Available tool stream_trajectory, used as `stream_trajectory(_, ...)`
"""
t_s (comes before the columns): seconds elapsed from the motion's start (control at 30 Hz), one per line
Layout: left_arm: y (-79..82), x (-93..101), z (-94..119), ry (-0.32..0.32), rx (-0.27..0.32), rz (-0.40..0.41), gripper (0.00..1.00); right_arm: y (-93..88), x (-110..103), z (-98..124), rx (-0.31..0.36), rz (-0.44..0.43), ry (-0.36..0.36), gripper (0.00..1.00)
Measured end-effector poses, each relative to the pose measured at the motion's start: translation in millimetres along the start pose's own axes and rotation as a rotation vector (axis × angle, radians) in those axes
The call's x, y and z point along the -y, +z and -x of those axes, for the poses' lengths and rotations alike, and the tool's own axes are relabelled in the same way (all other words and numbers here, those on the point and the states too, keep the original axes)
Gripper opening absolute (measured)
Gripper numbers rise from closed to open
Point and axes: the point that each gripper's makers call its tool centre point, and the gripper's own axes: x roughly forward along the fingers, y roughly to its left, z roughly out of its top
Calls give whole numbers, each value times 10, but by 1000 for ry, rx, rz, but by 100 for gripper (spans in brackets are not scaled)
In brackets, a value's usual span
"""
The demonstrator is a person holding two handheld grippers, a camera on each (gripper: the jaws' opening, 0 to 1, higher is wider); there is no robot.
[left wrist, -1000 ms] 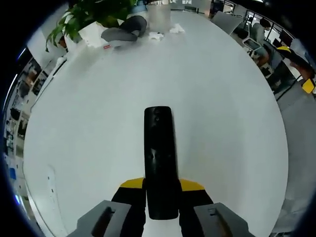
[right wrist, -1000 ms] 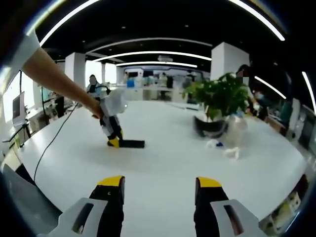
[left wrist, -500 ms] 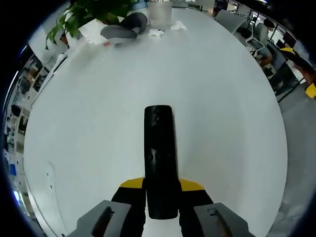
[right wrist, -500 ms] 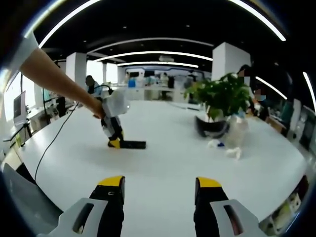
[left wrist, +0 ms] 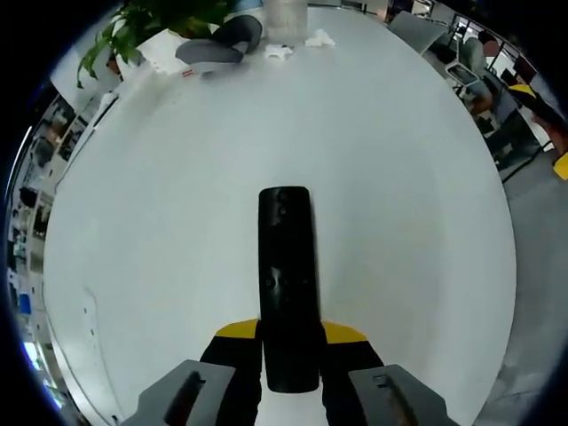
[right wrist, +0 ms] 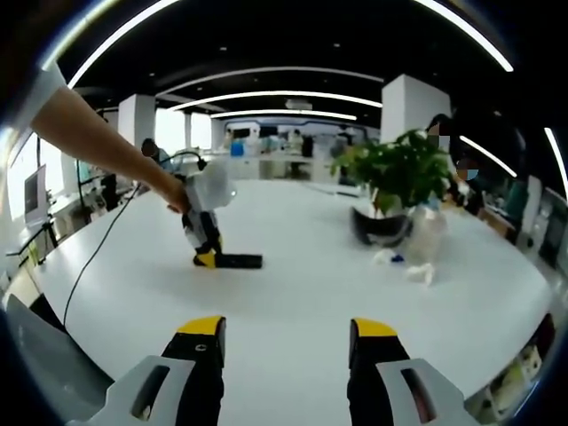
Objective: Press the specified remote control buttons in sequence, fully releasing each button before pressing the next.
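Remote (left wrist: 287, 284): black, long, lying flat on the white desk (left wrist: 399, 204); in the left gripper view its near end sits between the two yellow-tipped jaws, its far end pointing away across the desk. In the right gripper view it appears as a dark bar (right wrist: 238, 261) on the desk surface, well away from the right tool.
Left tool (left wrist: 287, 335): jaws closed against both long sides of the remote, gripping its near end. In the right gripper view the same tool (right wrist: 205, 256) is seen tilted down onto the desk, held by a person's hand (right wrist: 177, 197) with a bare forearm reaching in from the left.
Right tool (right wrist: 287, 330): jaws spread wide, nothing between them, above the near part of the desk (right wrist: 293, 284).
Cable (right wrist: 98, 248): dark, running from the left tool across the desk toward the near left edge.
Plant (right wrist: 399, 173): green, leafy, at the far right of the desk, in a dark pot (right wrist: 380, 229).
Scraps (right wrist: 415, 271): small pale crumpled items on the desk just beside the pot.
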Motion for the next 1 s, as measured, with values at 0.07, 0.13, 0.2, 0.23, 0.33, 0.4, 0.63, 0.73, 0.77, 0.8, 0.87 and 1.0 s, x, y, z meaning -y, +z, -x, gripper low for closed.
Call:
stream_trajectory(0.07, -5, 3, 5, 0, -6, -1, 23, -1, 1, 1, 0, -1, 0, 54)
stream_trajectory(0.13, -8, 9, 8, 0, -8, 4, 23, -1, 6, 2, 0, -1, -2, 53)
stream_trajectory(0.2, -9, 18, 8, 1, -11, 6, 23, -2, 6, 3, 0, -2, -1, 53)
stream_trajectory(0.23, -10, 23, 7, 2, -12, 10, 23, -1, -1, 4, 2, -2, 2, 53)
stream_trajectory(0.33, -10, 47, 5, 4, -14, 18, 23, -5, -11, 5, 0, 3, 5, 53)
stream_trajectory(0.4, -14, 76, 9, 5, -16, 19, 23, -4, -16, 7, 1, 5, 7, 53)
stream_trajectory(0.63, -22, 139, 15, 8, 8, 45, 23, -8, -21, 7, 0, 9, 9, 53)
stream_trajectory(0.73, -18, 167, 14, 9, 5, 44, 23, -9, -14, 7, 0, 9, 6, 53)
stream_trajectory(0.77, -18, 168, 13, 10, 2, 48, 23, -8, -12, 8, 0, 8, 5, 53)
stream_trajectory(0.8, -19, 174, 15, 10, 0, 54, 23, -9, -9, 9, 0, 7, 4, 53)
stream_trajectory(0.87, -22, 179, 16, 10, 0, 58, 23, -14, -3, 7, -2, 6, 2, 53)
stream_trajectory(1.0, -21, 207, 13, 14, -6, 68, 23, -18, -2, 7, -3, 9, 1, 53)
